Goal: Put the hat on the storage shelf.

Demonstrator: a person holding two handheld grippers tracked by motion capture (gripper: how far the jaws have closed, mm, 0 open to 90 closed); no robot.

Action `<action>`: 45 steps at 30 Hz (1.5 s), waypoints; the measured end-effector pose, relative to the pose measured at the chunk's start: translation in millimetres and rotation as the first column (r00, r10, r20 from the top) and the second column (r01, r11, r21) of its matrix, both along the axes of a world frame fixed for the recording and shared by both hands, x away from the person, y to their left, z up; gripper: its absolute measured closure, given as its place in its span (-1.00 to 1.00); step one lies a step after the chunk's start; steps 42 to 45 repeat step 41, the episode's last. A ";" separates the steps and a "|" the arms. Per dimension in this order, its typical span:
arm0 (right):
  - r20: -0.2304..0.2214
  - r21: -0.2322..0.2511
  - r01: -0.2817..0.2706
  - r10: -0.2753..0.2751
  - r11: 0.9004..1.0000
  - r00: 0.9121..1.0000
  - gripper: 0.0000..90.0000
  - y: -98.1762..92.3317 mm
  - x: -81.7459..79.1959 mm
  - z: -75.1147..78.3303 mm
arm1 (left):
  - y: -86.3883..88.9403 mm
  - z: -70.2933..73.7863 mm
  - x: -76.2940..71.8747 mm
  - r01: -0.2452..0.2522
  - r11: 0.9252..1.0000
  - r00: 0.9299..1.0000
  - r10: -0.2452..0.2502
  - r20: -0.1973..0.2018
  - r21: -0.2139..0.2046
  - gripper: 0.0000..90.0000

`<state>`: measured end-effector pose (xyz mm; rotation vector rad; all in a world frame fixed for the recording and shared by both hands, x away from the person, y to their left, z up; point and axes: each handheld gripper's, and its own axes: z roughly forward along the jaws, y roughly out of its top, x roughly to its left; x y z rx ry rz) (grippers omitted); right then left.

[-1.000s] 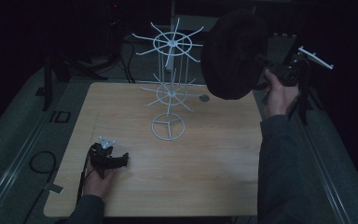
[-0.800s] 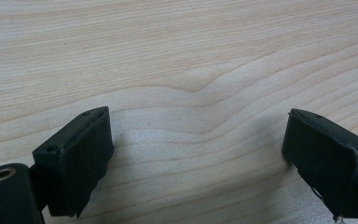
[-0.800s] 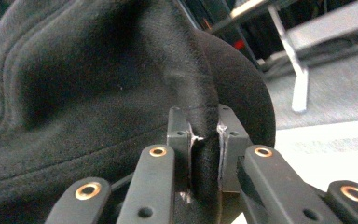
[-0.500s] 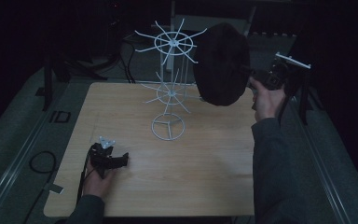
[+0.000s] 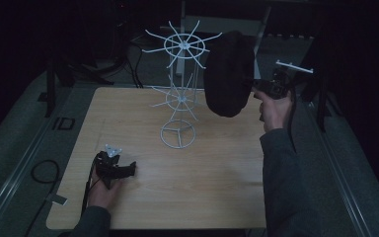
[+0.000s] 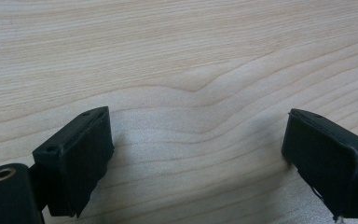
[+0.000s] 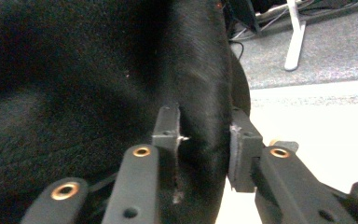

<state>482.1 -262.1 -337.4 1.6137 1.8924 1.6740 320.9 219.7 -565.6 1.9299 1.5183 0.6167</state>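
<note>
At upper right of the high view: right gripper raised above the table's far right edge, jaws pinching the rim of a black hat, seen close in the right gripper view with dark fabric squeezed between them. Hat held in the air, upright on edge, just right of a white wire stand and near the tips of its upper spokes; touching or not, cannot tell. Stand planted on its ring base at table centre, two tiers of radiating arms. Lower left of the high view: left gripper resting on the table, held by a hand. Jaws spread wide over bare wood in the left gripper view, nothing between them.
</note>
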 end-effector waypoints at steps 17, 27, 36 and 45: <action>0.006 -0.090 -0.047 0.048 0.995 0.999 0.50 0.6 -6.0 -7.4 | -0.3 0.0 -0.1 0.000 1.000 1.000 0.000 0.000 0.000 -0.80; -0.051 -0.207 -0.046 0.037 0.977 0.998 0.99 1.1 -7.2 -27.7 | -0.5 0.0 -0.2 -0.001 1.000 1.000 0.001 -0.002 -0.002 -0.80; -0.086 -0.268 -0.062 0.040 0.961 0.996 1.00 6.2 -10.1 -43.1 | -0.5 0.0 -0.2 -0.001 1.000 1.000 0.001 -0.002 -0.003 -0.80; -0.094 -0.272 -0.062 0.038 0.960 0.995 1.00 5.4 -12.0 -51.3 | -0.5 0.0 -0.2 -0.001 1.000 1.000 0.001 -0.002 -0.003 -0.80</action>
